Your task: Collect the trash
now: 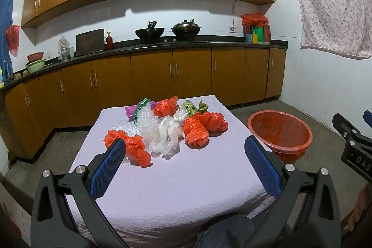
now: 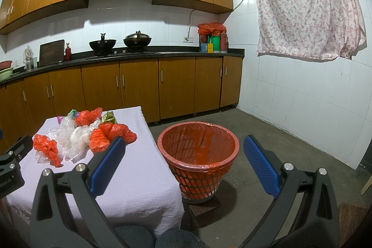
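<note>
Claws (image 1: pixel 184 156) (image 2: pixel 183 157) open; basket's mesh wall (image 2: pixel 197 180) only right view.

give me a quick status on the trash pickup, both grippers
Left gripper open, empty, short of the crumpled bags on the table. Right gripper open, empty, facing the lined basket. Nothing binned yet. Path clear.

white tiled walls (image 2: pixel 290 97), wooden cabinets (image 1: pixel 151 76) (dark countertop (image 1: pixel 186 44)), concrete floor (image 2: pixel 279 143), floral curtain (image 2: pixel 307 4).

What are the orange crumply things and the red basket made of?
The orange crumply things look like thin shiny plastic bags, wrinkled and knotted. The red basket seems hard plastic, with slotted lattice walls, lined with another thin orange bag.
</note>
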A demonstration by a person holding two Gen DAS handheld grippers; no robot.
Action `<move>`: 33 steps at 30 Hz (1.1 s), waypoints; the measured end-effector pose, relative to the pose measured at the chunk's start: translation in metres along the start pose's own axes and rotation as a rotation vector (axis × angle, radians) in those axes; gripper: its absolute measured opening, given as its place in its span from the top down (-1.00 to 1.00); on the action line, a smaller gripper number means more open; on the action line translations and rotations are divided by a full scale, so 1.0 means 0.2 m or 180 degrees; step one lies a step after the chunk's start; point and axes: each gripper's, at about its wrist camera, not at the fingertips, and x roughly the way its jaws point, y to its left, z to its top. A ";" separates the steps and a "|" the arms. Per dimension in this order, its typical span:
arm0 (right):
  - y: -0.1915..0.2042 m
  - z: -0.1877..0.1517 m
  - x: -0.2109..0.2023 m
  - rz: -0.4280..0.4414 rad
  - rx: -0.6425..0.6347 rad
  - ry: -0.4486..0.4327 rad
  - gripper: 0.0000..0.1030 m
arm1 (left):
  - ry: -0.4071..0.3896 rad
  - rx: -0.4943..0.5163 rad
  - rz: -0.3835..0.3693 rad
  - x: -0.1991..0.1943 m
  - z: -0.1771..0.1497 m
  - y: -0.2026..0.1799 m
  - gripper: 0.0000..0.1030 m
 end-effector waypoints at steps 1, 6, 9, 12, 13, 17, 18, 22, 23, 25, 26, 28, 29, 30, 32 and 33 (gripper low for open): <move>0.00 0.00 0.00 -0.0001 0.0000 0.0000 -0.93 | 0.0001 0.0000 0.0000 0.00 0.00 0.00 -0.96; 0.00 0.00 0.00 -0.0001 -0.0002 -0.0001 -0.92 | 0.0000 0.0000 0.0001 0.00 0.00 0.00 -0.96; 0.01 0.00 0.00 -0.0001 -0.0003 -0.0002 -0.93 | -0.0001 0.0000 0.0000 0.00 0.00 0.00 -0.96; 0.01 0.00 0.00 -0.0001 -0.0002 0.0000 -0.93 | 0.0000 0.0000 0.0001 0.00 0.00 0.00 -0.96; 0.01 0.00 0.00 -0.0002 -0.0003 0.0001 -0.93 | 0.0000 0.0000 0.0000 0.00 0.00 0.00 -0.96; 0.01 0.01 0.01 -0.0003 -0.0004 -0.0002 -0.92 | -0.0002 0.0000 0.0000 0.00 0.00 0.00 -0.96; 0.01 0.01 0.00 -0.0003 -0.0004 -0.0003 -0.92 | -0.0002 0.0000 -0.0001 0.00 0.00 0.00 -0.96; 0.01 0.01 0.00 -0.0003 -0.0005 0.0000 -0.92 | -0.0002 -0.0001 -0.0001 0.00 0.00 0.00 -0.96; 0.01 0.01 0.00 -0.0004 -0.0005 0.0000 -0.92 | -0.0002 -0.0001 -0.0001 0.00 0.00 0.00 -0.96; 0.01 0.01 0.00 -0.0004 -0.0004 -0.0002 -0.92 | -0.0001 -0.0001 0.0000 0.00 0.00 0.00 -0.96; 0.01 0.01 0.00 -0.0003 -0.0005 -0.0003 -0.92 | -0.0002 -0.0001 0.0000 0.00 0.00 0.00 -0.96; 0.01 0.01 0.00 -0.0006 -0.0008 -0.0003 -0.92 | -0.0003 -0.0001 -0.0001 0.00 0.00 0.00 -0.96; 0.01 0.01 0.00 -0.0003 -0.0007 -0.0001 -0.92 | -0.0003 0.0000 -0.0001 0.00 0.00 0.00 -0.96; 0.01 0.01 0.00 -0.0001 -0.0006 0.0001 -0.92 | -0.0002 -0.0001 -0.0002 0.00 0.00 0.00 -0.96; 0.01 0.01 0.00 -0.0005 -0.0007 -0.0001 -0.92 | -0.0002 -0.0001 -0.0001 0.00 0.00 0.00 -0.96; 0.01 0.01 0.00 -0.0005 -0.0007 -0.0002 -0.92 | -0.0003 -0.0001 0.0000 0.00 0.00 0.00 -0.96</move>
